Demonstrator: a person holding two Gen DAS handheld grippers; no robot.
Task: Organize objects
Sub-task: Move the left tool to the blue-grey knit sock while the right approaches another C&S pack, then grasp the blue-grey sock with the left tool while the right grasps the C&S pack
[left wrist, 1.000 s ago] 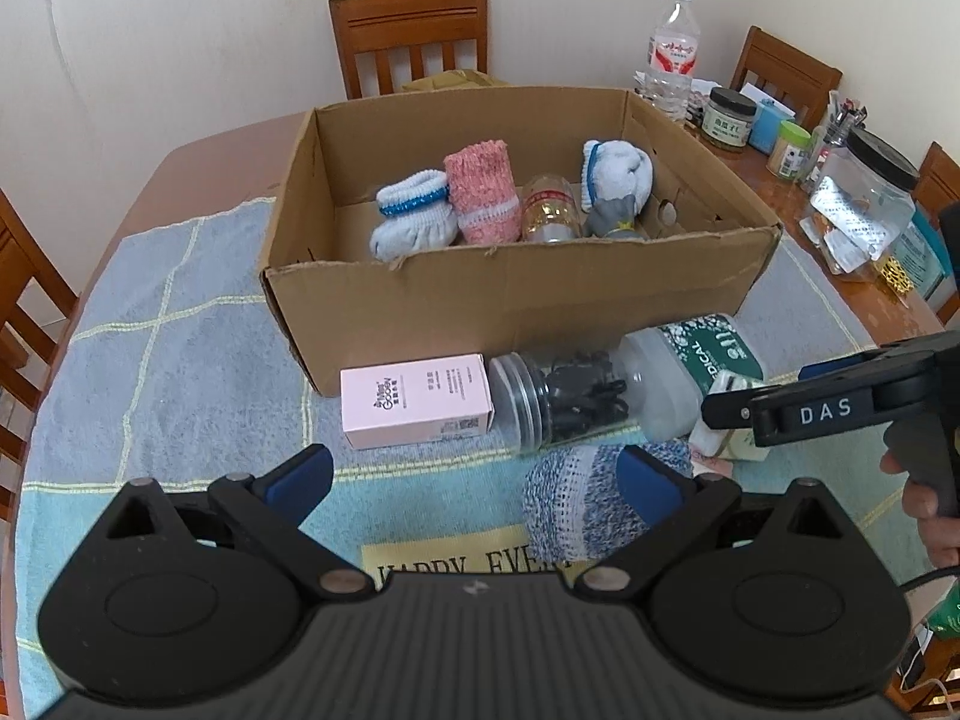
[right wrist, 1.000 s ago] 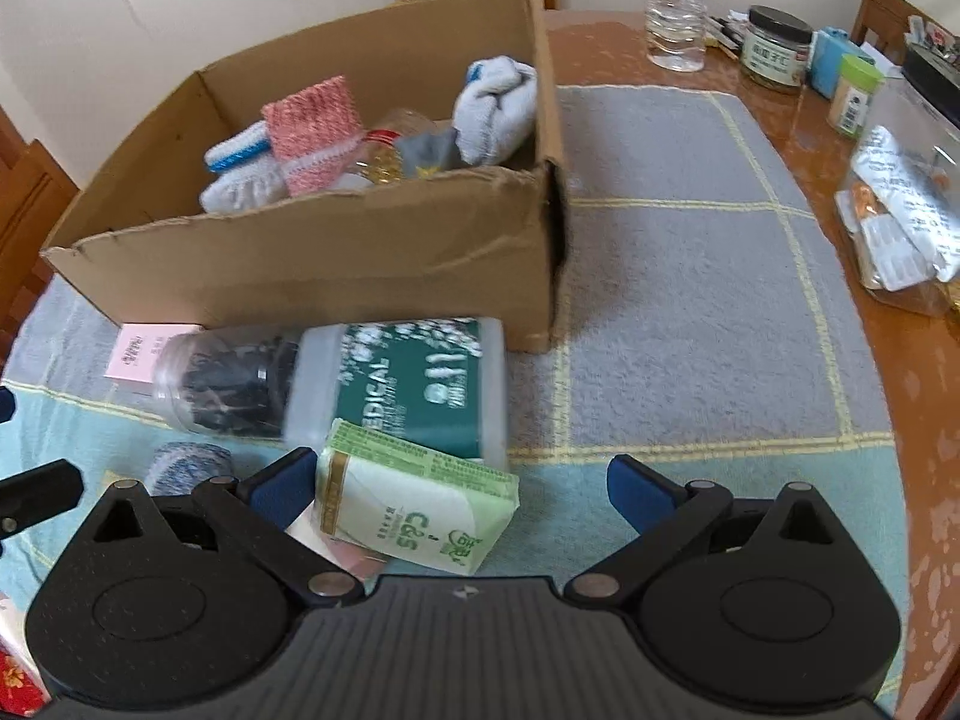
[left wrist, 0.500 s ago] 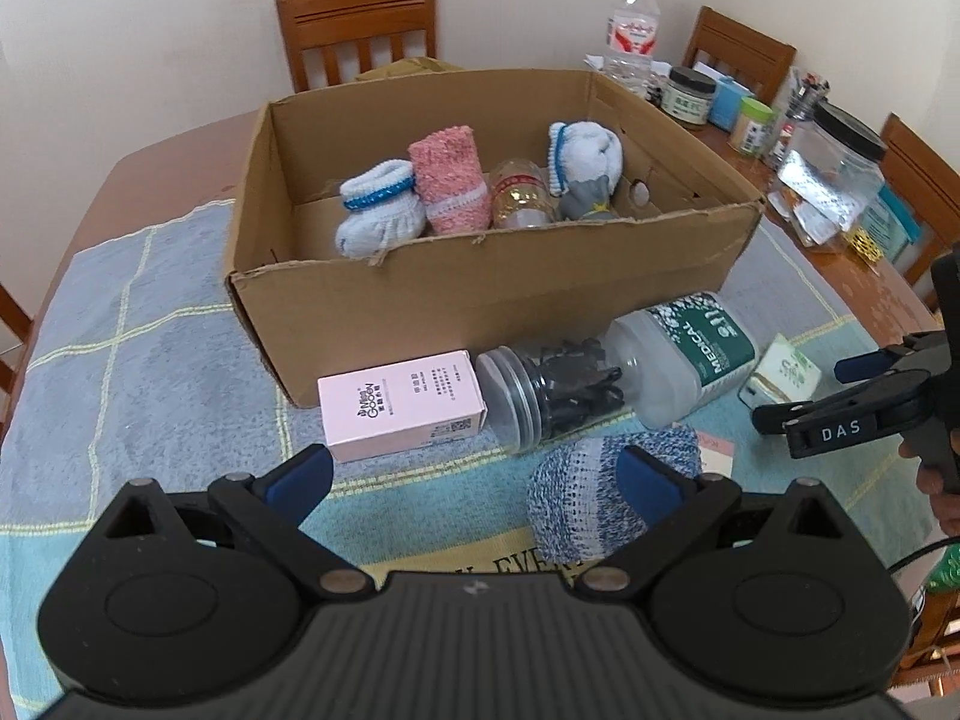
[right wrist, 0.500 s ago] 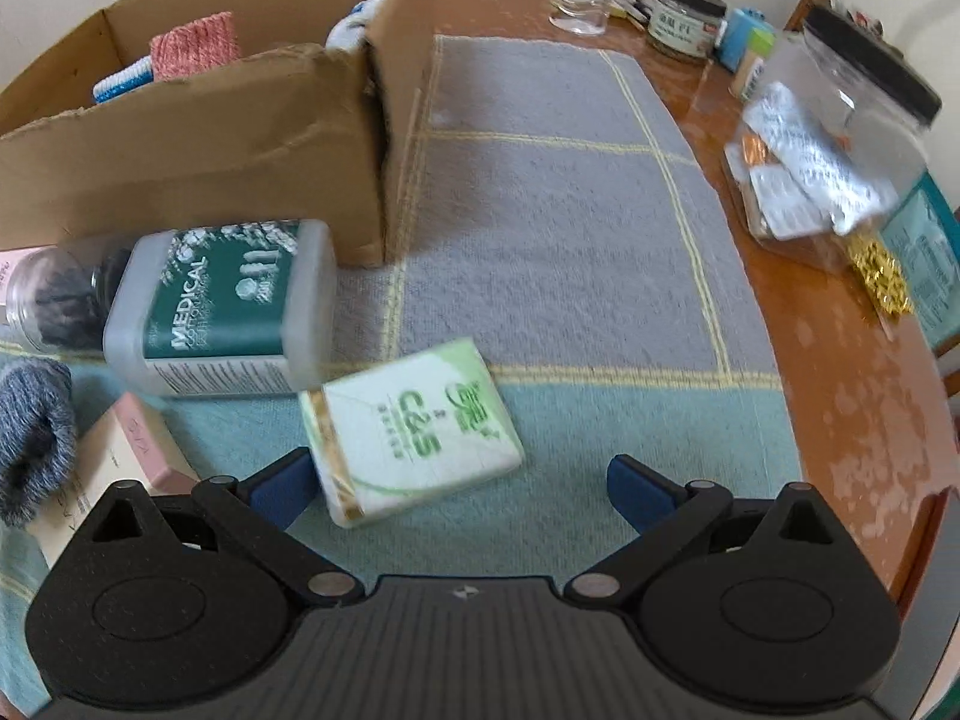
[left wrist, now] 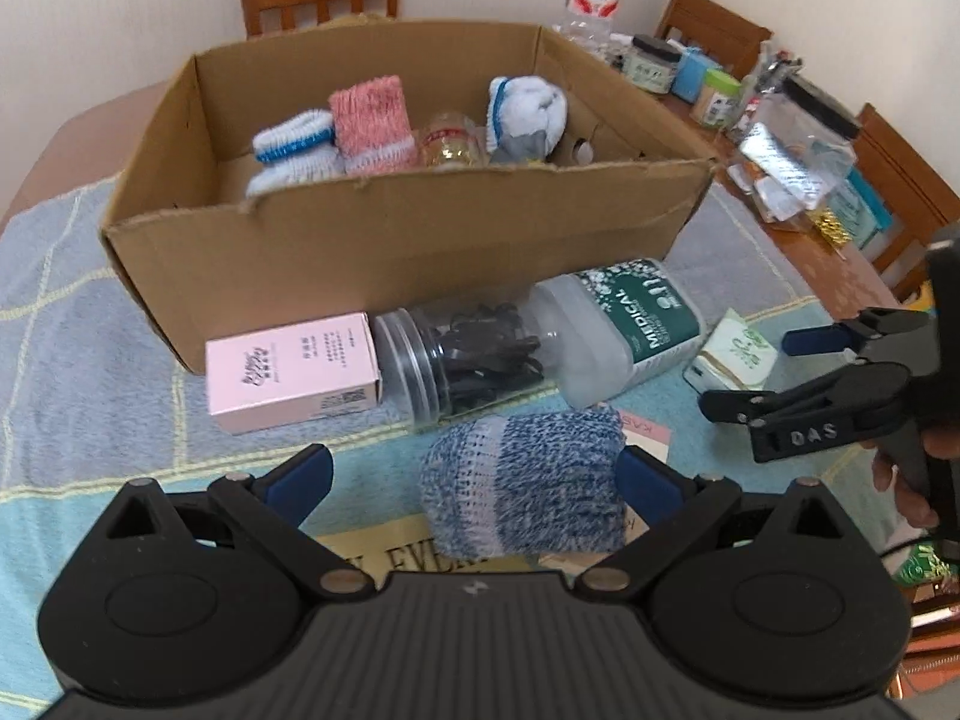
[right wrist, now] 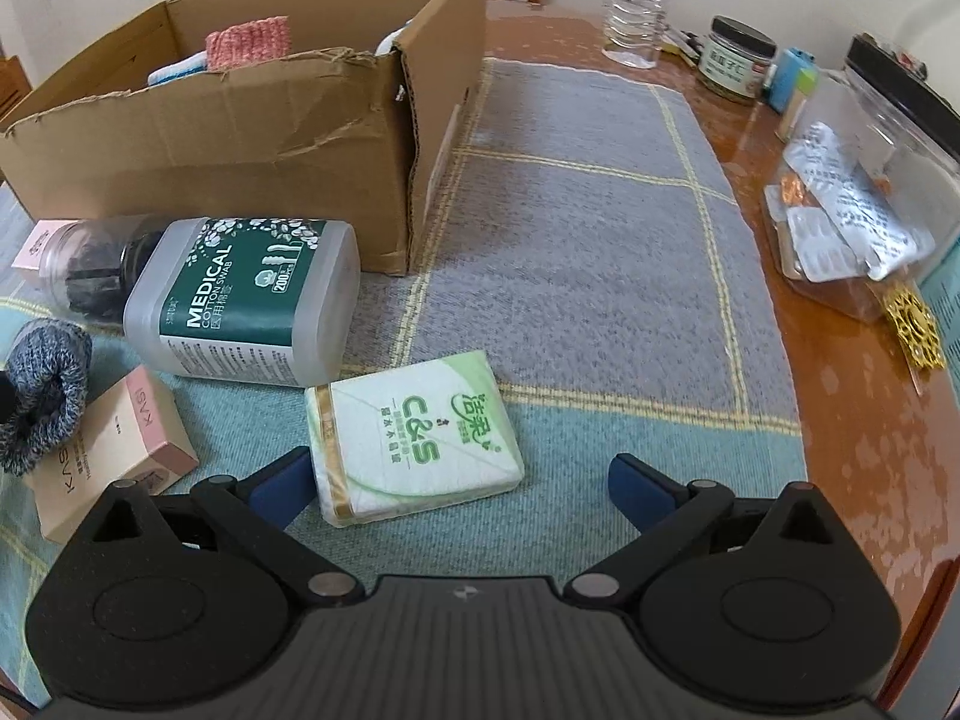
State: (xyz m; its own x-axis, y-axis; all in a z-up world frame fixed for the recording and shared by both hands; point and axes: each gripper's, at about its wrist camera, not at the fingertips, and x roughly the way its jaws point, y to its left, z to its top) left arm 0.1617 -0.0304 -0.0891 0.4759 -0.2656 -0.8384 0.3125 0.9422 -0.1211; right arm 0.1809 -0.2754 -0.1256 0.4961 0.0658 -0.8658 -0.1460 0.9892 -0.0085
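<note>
A blue-grey knit sock point(left wrist: 522, 480) lies on the cloth between the fingers of my left gripper point(left wrist: 474, 474), close to the right finger; the jaws stand wide open. My right gripper point(right wrist: 462, 480) is open too, and a green tissue pack point(right wrist: 414, 438) lies flat between its fingers, nearer the left one. Behind them stands a cardboard box point(left wrist: 390, 240) holding several rolled socks and a small jar. Along its front wall lie a pink carton point(left wrist: 294, 372), a clear jar of black clips point(left wrist: 468, 354) and a cotton swab tub point(right wrist: 240, 300).
A beige KASI carton point(right wrist: 108, 456) lies partly under the sock. At the table's right edge are a clear tub of blister packs point(right wrist: 858, 204), small jars and a water bottle point(right wrist: 636, 0). Bare grey cloth point(right wrist: 570, 240) lies right of the box. Wooden chairs ring the table.
The tissue pack went from propped up close to the right gripper to lying flat on the cloth. My left gripper has come lower and closer to the knit sock.
</note>
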